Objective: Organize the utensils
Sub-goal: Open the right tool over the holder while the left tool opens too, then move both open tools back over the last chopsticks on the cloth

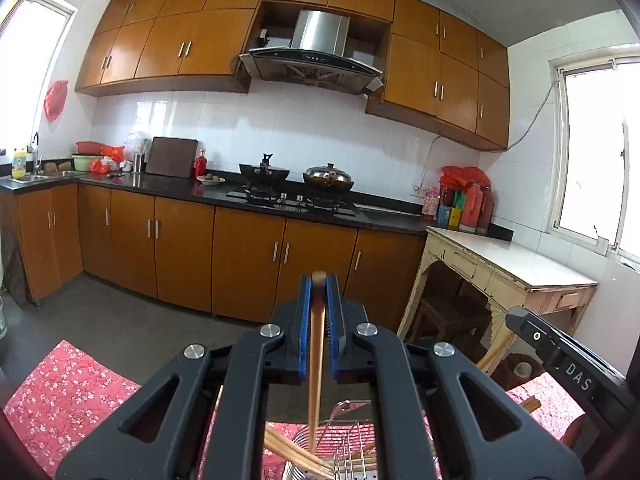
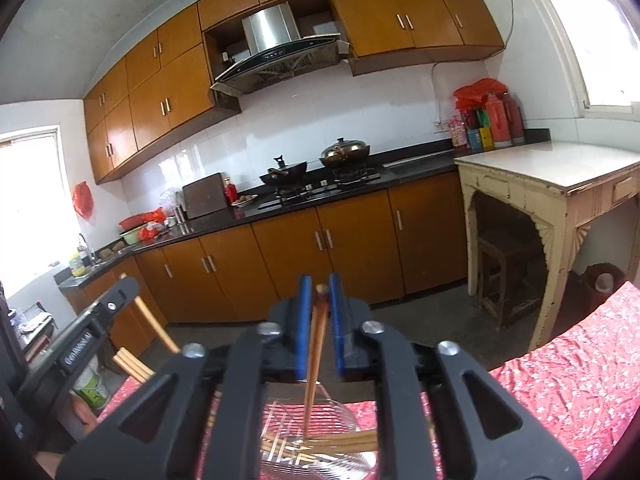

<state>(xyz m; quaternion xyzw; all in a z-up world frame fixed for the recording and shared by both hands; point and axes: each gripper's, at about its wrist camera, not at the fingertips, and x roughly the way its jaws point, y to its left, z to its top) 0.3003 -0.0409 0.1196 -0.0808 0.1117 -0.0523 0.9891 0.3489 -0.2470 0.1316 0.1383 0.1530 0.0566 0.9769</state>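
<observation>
It is a kitchen of orange cabinets, with a table under a red flowered cloth (image 1: 72,392) in the near corner, and on that cloth sits a wire utensil rack (image 1: 352,436) with several chopsticks already lying crosswise in its bottom (image 1: 296,456). Both hand-held tools hang over it side by side, each pointing only a little below level toward the stove wall. The left gripper (image 1: 319,280) is clamped shut on a single chopstick (image 1: 317,360), its blue pads tight against the wood. The right gripper (image 2: 321,282) has its blue pads parted somewhat, with a pair of chopsticks (image 2: 314,360) standing between them; there is daylight on either side of the sticks near the tips, so I judge they are loose or nearly so rather than pinched. What matters for the next move is this: in each tool the sticks run steeply downward, long axis nearly upright, top ends up at the fingertips and lower ends reaching into the rack directly below. So the rack lies straight under both tools, not off to a side, and the sticks need only go down along their own length. The right hand's pair looks the nearer to dropping in; the left's stick would need its pads to part first.
</observation>
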